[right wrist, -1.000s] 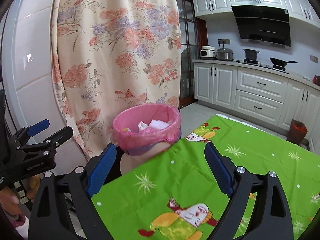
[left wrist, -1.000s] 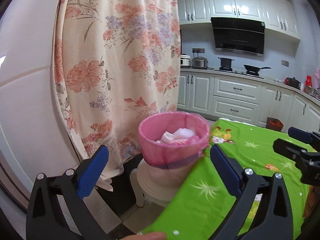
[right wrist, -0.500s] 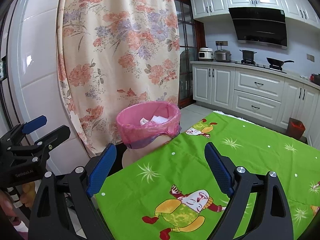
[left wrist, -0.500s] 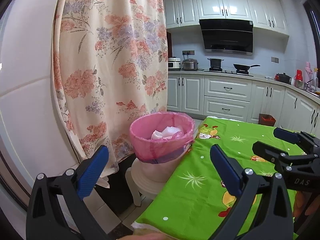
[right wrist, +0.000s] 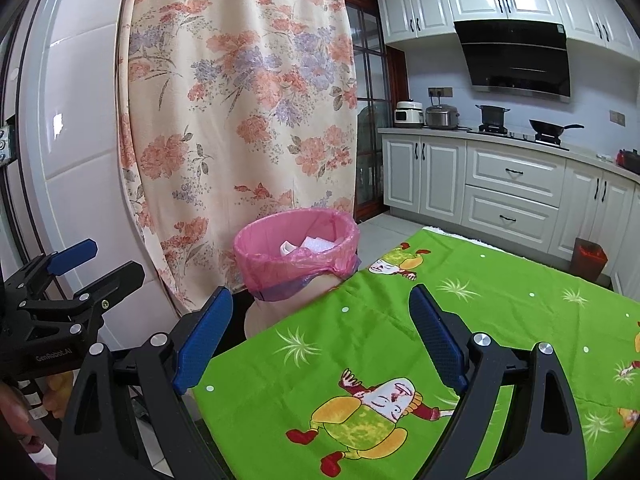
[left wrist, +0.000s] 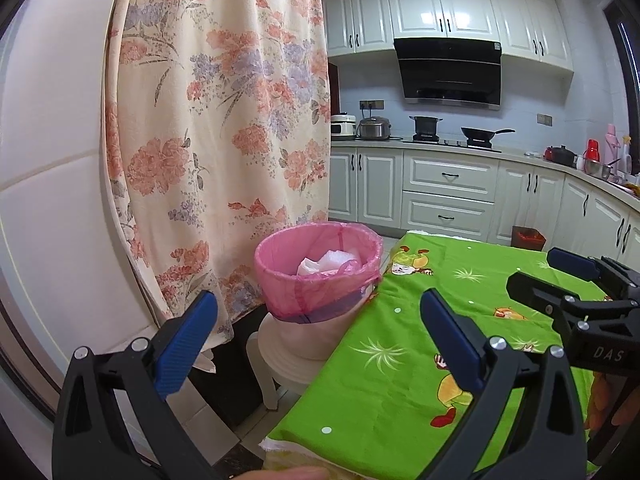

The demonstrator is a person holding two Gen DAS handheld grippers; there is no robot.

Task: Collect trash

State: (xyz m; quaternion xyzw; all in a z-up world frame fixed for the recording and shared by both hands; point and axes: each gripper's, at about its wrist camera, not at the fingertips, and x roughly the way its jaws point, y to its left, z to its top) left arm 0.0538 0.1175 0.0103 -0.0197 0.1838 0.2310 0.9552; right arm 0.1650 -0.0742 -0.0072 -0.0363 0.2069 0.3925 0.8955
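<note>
In the left wrist view, the small bin lined with a pink plastic bag (left wrist: 318, 272) is seen smaller and farther off than a second ago, so the left tool (left wrist: 316, 332) has been drawn back from it. Its blue-padded fingers (left wrist: 186, 340) are held wide apart with nothing between them. The bin stands on a white plastic stool (left wrist: 280, 356), just beside the near corner of the desk covered with a bright green cartoon-print cloth (left wrist: 420, 360) and in front of the floral cream curtain (left wrist: 216, 120). White crumpled paper and plastic (left wrist: 328, 260) lie inside the bin, below its rim. The right tool (left wrist: 576, 292) is seen over the cloth, to the right of the bin.

In the right wrist view, the same retreat is shown: the bin (right wrist: 296, 252) sits higher and smaller in the frame than before, while more of the green cloth (right wrist: 400, 340) is exposed. The right tool (right wrist: 320, 336) is also spread open and empty, and the left tool (right wrist: 80, 272) is seen left of the bin, apart from it. No loose trash is seen on the visible cloth, so the drop appears done and the collecting looks close to finished. The liner is folded over the rim, thin and slightly wrinkled, with a purple edge hanging below.
</note>
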